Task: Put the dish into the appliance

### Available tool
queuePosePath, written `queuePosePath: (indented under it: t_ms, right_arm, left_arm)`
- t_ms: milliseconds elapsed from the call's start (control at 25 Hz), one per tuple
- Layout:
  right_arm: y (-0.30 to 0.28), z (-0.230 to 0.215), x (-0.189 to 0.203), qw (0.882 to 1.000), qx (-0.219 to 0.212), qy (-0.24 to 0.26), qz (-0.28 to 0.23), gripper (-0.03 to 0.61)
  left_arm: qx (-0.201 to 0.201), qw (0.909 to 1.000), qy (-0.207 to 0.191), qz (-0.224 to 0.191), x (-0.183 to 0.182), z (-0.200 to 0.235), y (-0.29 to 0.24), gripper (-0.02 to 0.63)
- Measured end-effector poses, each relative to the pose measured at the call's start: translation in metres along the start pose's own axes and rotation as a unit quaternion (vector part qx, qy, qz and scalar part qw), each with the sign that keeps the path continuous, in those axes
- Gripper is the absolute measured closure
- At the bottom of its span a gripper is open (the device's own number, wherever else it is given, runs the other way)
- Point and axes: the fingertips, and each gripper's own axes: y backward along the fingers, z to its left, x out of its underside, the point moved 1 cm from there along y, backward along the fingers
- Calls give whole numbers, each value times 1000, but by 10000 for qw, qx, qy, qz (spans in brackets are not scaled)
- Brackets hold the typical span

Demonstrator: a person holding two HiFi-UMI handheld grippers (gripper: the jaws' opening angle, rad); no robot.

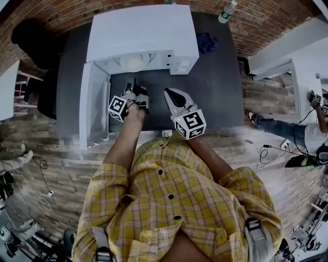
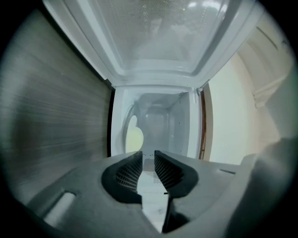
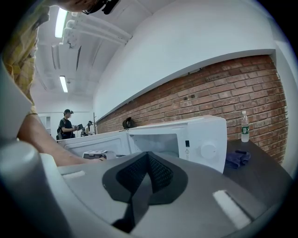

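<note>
Since the plate (image 1: 134,62) sits inside the microwave (image 1: 141,30), my left gripper (image 2: 148,157) is loose and empty, my right gripper (image 3: 148,159) pinched shut; I think only the door (image 1: 95,102) needs closing.

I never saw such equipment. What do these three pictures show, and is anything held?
A person in a yellow checked shirt holds a two-jaw gripper in each hand. One picture comes from a head camera looking down; the others from a camera on each gripper. On the dark table stands a white microwave oven, door open, a pale round dish inside. A blue cloth and a clear plastic bottle are beside it. The left gripper, facing the oven, is open and empty; the right gripper is shut and empty.
</note>
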Motion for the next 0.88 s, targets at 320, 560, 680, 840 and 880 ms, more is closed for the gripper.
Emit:
queuePosePath:
  t_ms: [320, 560, 680, 840, 880]
  right_arm:
    - [21, 11, 2, 9997, 194, -114, -9, 574]
    - [27, 23, 5, 9995, 269, -178, -35, 574]
    - [28, 28, 5, 9994, 283, -184, -58, 574]
    - [31, 34, 5, 9994, 319, -144, -52, 574]
    - [32, 35, 5, 9993, 327, -149, -50, 574]
  left_arm:
    - [178, 9996, -69, 199, 1, -18, 37, 586]
    - [230, 9991, -96, 344, 8, -28, 60, 614]
    - [272, 9978, -289, 522, 14, -32, 71, 614]
    - [343, 9948, -616, 735, 19, -40, 82, 614]
    - [369, 9938, -705, 781, 20, -43, 85, 614]
